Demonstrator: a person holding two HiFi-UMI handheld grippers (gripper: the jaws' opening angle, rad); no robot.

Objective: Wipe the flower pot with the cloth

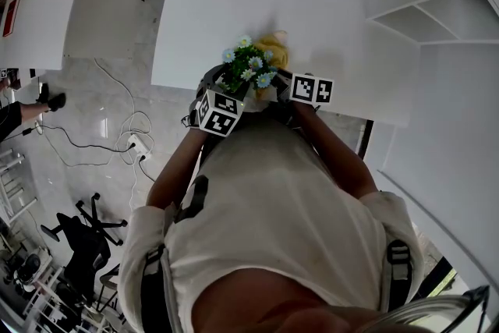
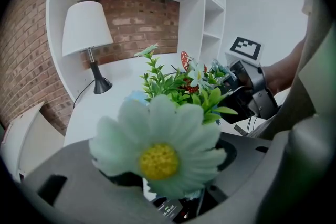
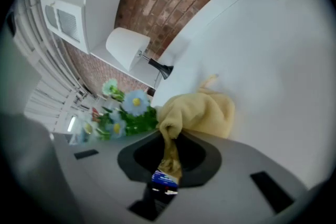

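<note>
The flower pot's plant (image 1: 248, 66), green with pale blue daisies, rises over the white table (image 1: 312, 4) between my two grippers. In the left gripper view one big daisy (image 2: 157, 155) fills the space between the wide jaws of my left gripper (image 2: 168, 165) and hides the pot. The leafy stems (image 2: 184, 86) lean away up and to the right. My left gripper (image 1: 234, 88) holds the pot at its base. My right gripper (image 3: 168, 165) is shut on the yellow cloth (image 3: 202, 110), which bunches just beyond the jaws beside the flowers (image 3: 126, 113). The cloth (image 1: 273, 49) lies against the plant's far side.
A white lamp (image 2: 86, 34) stands at the back of the table, before a brick wall (image 2: 142, 18). White shelves (image 1: 421, 12) rise at the right. On the floor to the left are cables (image 1: 132, 140) and an office chair (image 1: 82, 246); another person's hand (image 1: 23, 111) shows at the far left.
</note>
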